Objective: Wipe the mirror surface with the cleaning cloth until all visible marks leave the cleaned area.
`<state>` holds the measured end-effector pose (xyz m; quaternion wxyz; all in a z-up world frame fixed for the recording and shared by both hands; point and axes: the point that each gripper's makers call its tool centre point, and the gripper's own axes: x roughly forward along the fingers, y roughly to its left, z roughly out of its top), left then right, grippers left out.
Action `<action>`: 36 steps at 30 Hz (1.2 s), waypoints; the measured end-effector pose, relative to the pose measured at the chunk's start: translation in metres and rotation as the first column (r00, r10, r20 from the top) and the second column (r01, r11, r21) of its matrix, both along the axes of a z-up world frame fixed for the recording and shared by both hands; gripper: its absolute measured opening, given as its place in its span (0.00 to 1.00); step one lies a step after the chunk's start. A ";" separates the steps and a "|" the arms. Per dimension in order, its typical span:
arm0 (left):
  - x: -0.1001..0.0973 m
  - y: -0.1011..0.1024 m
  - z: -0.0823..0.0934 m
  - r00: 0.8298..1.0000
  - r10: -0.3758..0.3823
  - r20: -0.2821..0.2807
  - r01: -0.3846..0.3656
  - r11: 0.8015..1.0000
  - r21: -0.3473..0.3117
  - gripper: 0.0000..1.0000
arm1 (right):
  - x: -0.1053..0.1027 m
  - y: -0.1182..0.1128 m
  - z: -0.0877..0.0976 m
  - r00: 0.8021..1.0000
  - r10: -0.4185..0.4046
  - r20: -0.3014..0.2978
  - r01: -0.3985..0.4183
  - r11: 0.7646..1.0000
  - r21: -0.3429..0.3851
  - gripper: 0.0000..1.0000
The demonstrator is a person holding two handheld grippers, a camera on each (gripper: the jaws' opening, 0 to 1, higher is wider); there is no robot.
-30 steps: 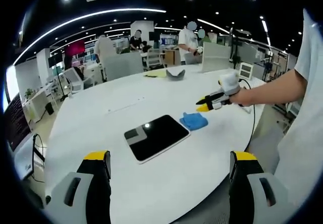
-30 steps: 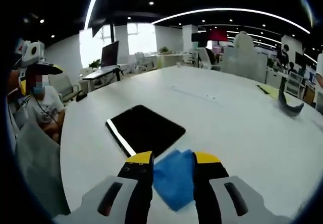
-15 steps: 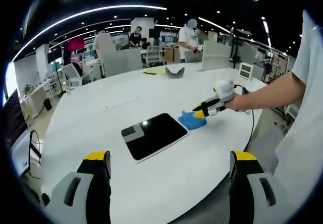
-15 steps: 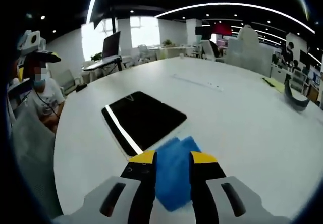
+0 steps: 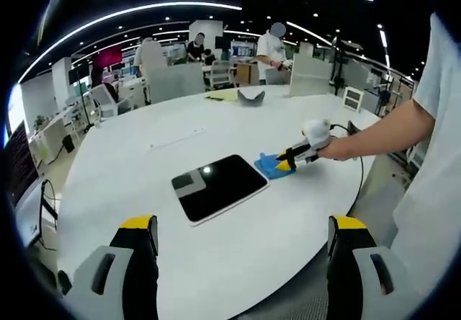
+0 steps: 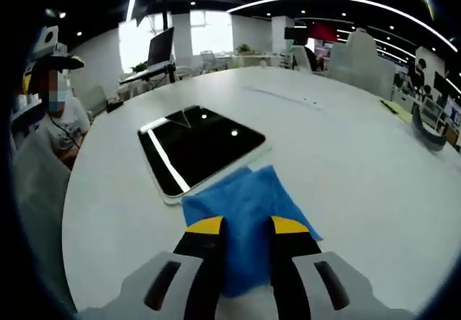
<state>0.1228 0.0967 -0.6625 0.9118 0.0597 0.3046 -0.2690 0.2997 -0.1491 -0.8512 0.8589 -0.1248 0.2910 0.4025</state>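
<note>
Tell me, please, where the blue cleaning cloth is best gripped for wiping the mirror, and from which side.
Grip the cleaning cloth at the edge farthest from the mirror, coming from above on the side away from the mirror. It lies flat and limp on the white table, so the free part can then trail onto the glass. The right tongs already straddle that edge.

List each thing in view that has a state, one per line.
Mirror: flat on the white table, reflecting ceiling lights, not covered by cloth.
Blue cloth: on the table beside the mirror, between the right tool's jaws.
Right tool: shut on the cloth.
Left tool: open, holding nothing, above the table.
</note>
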 end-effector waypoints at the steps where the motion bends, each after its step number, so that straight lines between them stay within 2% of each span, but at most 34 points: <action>1: 0.000 0.000 0.001 1.000 0.000 0.003 0.000 1.000 0.001 0.99 | 0.000 0.000 0.000 1.000 0.005 0.006 -0.005 1.000 -0.001 0.19; 6: -0.001 0.002 0.005 1.000 0.014 0.019 -0.013 1.000 -0.013 0.99 | 0.000 0.001 0.000 0.999 0.026 0.024 -0.026 1.000 -0.010 0.19; 13: -0.008 -0.009 0.008 0.999 -0.032 0.036 0.033 0.999 -0.027 0.99 | -0.001 0.001 0.001 0.999 0.027 0.032 -0.027 1.000 -0.004 0.18; 16: -0.009 -0.010 0.008 0.998 -0.050 0.030 0.050 0.999 -0.015 0.99 | 0.001 -0.002 0.001 1.000 -0.013 0.026 0.012 1.000 0.018 0.12; 18: -0.007 -0.014 0.009 0.998 -0.053 0.034 0.054 0.998 -0.032 0.99 | 0.003 -0.005 0.001 0.999 -0.032 0.030 0.031 0.999 0.010 0.07; 22: -0.001 -0.021 0.003 0.998 -0.048 0.047 0.050 0.998 -0.047 0.99 | 0.001 -0.006 0.000 0.999 -0.041 0.036 0.040 0.999 0.021 0.04; 25: 0.000 -0.027 0.004 0.997 -0.044 0.056 0.048 0.997 -0.062 0.99 | 0.001 -0.005 0.000 0.998 -0.037 0.040 0.037 0.999 0.000 0.04; 27: 0.000 -0.027 0.002 0.997 -0.048 0.064 0.051 0.998 -0.046 0.99 | 0.001 -0.005 -0.001 0.999 -0.033 0.039 0.033 0.999 -0.013 0.03; 36: -0.002 -0.018 0.001 0.996 -0.032 0.086 0.037 0.998 -0.058 0.99 | 0.001 -0.004 -0.001 0.998 -0.033 0.055 0.034 0.999 -0.017 0.03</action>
